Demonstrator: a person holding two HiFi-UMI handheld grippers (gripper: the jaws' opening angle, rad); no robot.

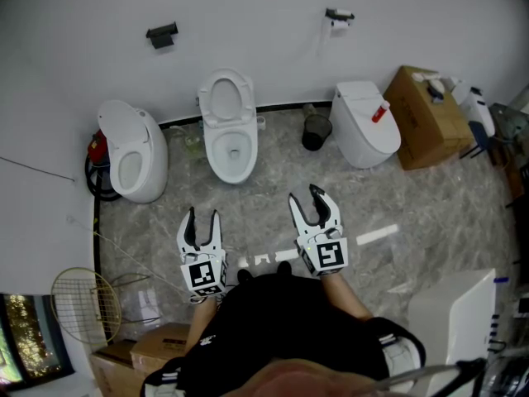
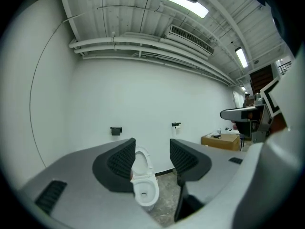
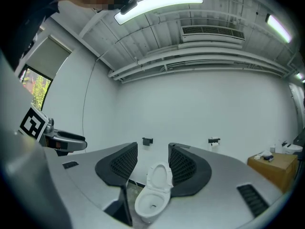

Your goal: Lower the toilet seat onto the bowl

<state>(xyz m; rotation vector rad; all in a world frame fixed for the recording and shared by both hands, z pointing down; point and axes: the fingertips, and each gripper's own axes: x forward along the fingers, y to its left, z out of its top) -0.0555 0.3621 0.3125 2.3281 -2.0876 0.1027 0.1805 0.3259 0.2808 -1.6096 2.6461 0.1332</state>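
In the left gripper view, one side of the toilet (image 2: 147, 193) is hidden behind a jaw of the left gripper (image 2: 152, 143). In the head view, a red thing (image 1: 97, 147) is half hidden behind another toilet (image 1: 136, 160) and cannot be told, and the person (image 1: 281, 329) is cut off by the bottom edge.

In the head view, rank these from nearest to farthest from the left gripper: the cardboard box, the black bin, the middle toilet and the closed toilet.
From the left gripper:
1. middle toilet, just ahead, against the wall.
2. black bin, right of that toilet.
3. closed toilet, right of the bin.
4. cardboard box, farthest right, by the wall.
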